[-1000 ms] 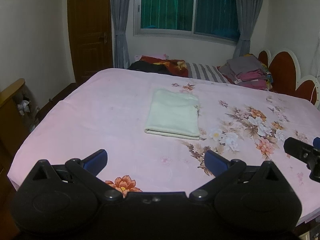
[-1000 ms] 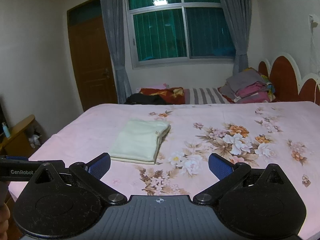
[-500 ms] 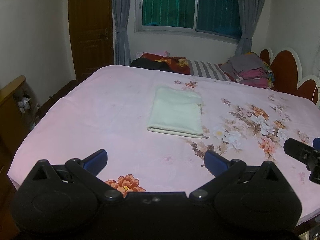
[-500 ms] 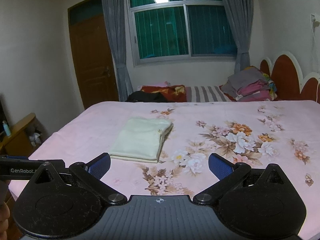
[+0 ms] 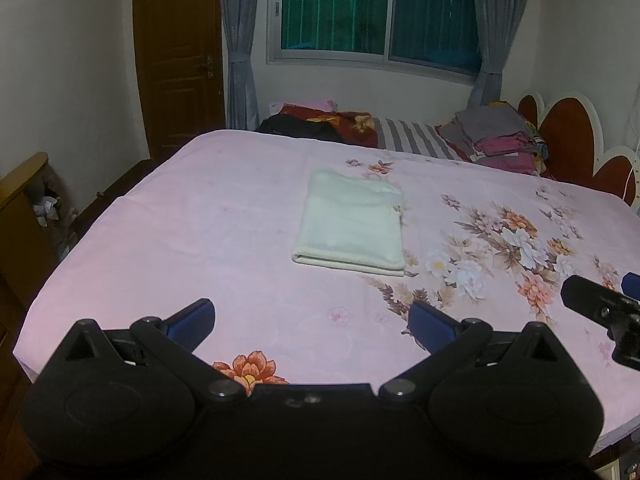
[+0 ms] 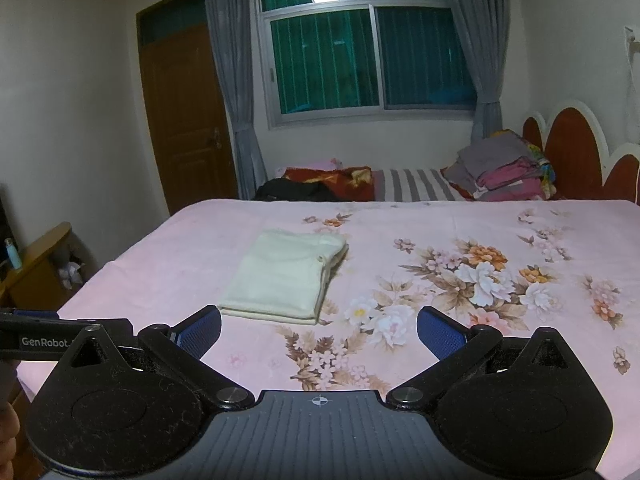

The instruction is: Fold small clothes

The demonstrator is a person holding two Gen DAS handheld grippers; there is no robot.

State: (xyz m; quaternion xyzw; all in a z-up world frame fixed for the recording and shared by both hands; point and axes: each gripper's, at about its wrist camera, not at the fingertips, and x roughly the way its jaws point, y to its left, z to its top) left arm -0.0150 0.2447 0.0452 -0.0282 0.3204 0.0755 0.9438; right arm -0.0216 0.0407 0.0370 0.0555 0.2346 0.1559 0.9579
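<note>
Lying flat on the pink floral bedsheet (image 5: 200, 216), a folded cream garment (image 5: 352, 224) sits ahead of both grippers and well apart from them. The left gripper (image 5: 312, 318) hovers over the near edge of the bed with its blue-padded fingers (image 5: 192, 318) spread wide and empty; the garment is straight ahead of it, slightly to the right of centre. The right gripper (image 6: 319, 330) is likewise spread apart, holding nothing, with the garment (image 6: 288, 276) ahead and to its left, the near fold just beyond the left fingertip in this view. A stack of folded clothes (image 6: 508, 172) rests at the far side near the red headboard (image 6: 572, 148).
</note>
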